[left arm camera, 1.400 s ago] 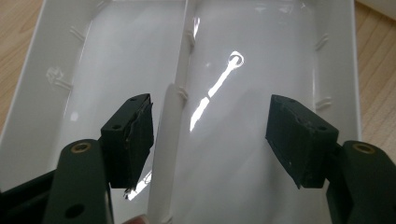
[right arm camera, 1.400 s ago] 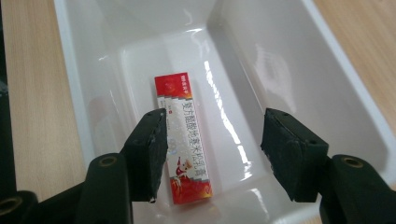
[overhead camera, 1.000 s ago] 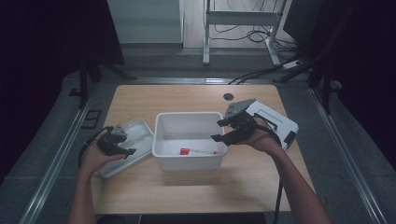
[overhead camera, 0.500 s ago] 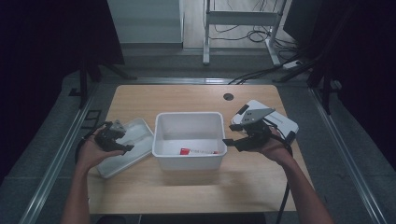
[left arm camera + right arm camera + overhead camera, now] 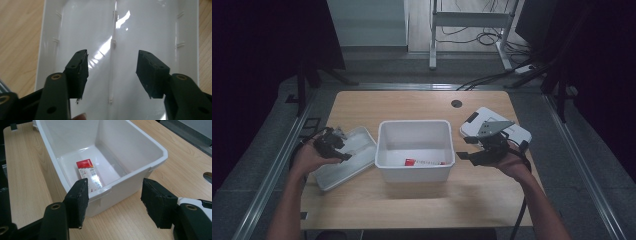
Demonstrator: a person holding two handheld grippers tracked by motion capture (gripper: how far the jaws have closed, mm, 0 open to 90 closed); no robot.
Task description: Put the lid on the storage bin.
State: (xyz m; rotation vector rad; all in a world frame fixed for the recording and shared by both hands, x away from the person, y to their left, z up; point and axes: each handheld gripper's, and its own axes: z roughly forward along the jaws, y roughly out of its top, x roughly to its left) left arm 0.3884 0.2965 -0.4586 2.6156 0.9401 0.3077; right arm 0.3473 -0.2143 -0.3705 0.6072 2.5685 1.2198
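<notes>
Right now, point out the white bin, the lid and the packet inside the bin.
white bin (image 5: 414,172), high view, on its front wall.
lid (image 5: 140,30), left gripper view, on its glossy inner face.
packet (image 5: 87,173), right gripper view, on its printed face.

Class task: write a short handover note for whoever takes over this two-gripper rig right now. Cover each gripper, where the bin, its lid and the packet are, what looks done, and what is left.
Left gripper: open over the white lid, its jaws have just been closing, nothing pinched yet.
Right gripper: open, empty, beside the right wall of the white bin, not touching it.
Things: the bin stands mid-table, uncovered; a red-and-white packet lies flat on its floor. The lid lies on the table left of the bin.
Done: the packet is in the bin.
Left, probably: grip the lid, carry it over and seat it on the bin.
</notes>
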